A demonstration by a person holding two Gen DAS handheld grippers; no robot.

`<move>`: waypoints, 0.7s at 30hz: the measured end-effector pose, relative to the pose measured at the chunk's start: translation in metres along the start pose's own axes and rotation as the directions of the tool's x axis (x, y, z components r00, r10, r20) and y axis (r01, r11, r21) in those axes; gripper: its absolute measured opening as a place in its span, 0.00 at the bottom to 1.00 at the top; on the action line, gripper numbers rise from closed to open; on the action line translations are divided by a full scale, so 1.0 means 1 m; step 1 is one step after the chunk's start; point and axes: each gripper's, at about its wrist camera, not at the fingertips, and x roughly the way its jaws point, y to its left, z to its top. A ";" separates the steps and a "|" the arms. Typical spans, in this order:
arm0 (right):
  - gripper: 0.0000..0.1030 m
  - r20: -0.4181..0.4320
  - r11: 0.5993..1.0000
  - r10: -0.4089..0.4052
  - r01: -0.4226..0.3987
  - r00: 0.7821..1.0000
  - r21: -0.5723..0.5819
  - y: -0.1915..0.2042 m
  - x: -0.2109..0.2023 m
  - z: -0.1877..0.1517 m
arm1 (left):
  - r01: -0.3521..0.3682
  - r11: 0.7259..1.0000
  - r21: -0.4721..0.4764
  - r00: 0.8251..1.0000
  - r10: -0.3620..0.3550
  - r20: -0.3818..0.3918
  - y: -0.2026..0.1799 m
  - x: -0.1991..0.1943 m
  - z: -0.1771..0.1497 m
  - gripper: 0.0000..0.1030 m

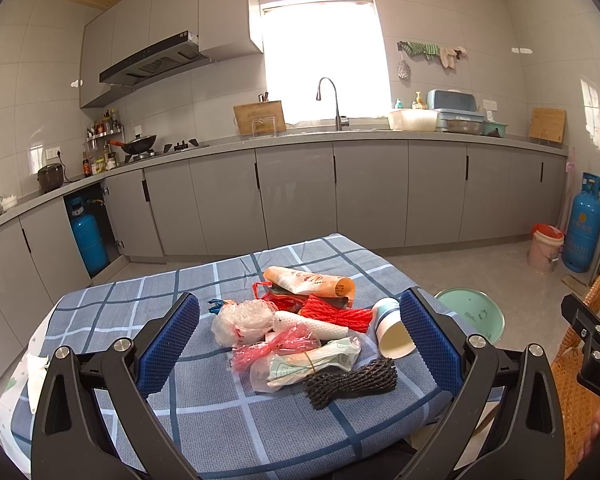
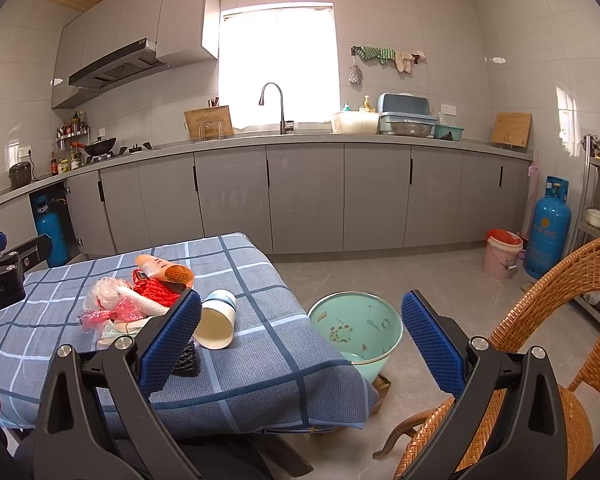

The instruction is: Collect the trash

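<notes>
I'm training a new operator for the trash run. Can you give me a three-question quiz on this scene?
1. True or false: the left gripper is shut on the paper cup.
2. Where is the green bin? A on the table; B on the floor beside the table; C on the wicker chair.
3. Fill in: the black foam net lies on the ____ checked tablecloth.

Key: 1 false, its jaws stand open; 2 B; 3 blue.

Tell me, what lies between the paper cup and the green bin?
Only bare checked tablecloth up to the table edge, in the right wrist view. The paper cup lies tipped on it; the green bin stands on the floor beside.
</notes>
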 end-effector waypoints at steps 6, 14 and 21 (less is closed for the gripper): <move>0.95 -0.012 1.000 0.004 -0.004 1.000 0.000 0.001 0.006 -0.002 | -0.001 1.000 0.002 1.000 0.001 -0.003 0.000 0.000 0.000 0.96; 0.95 -0.014 1.000 0.003 -0.003 1.000 -0.001 0.002 0.008 -0.001 | -0.002 1.000 0.003 1.000 0.002 -0.003 0.000 0.001 -0.001 0.96; 0.95 -0.043 1.000 -0.001 0.001 0.999 -0.004 0.001 0.023 -0.003 | -0.050 0.999 0.009 0.998 0.051 -0.048 0.013 0.016 -0.005 0.96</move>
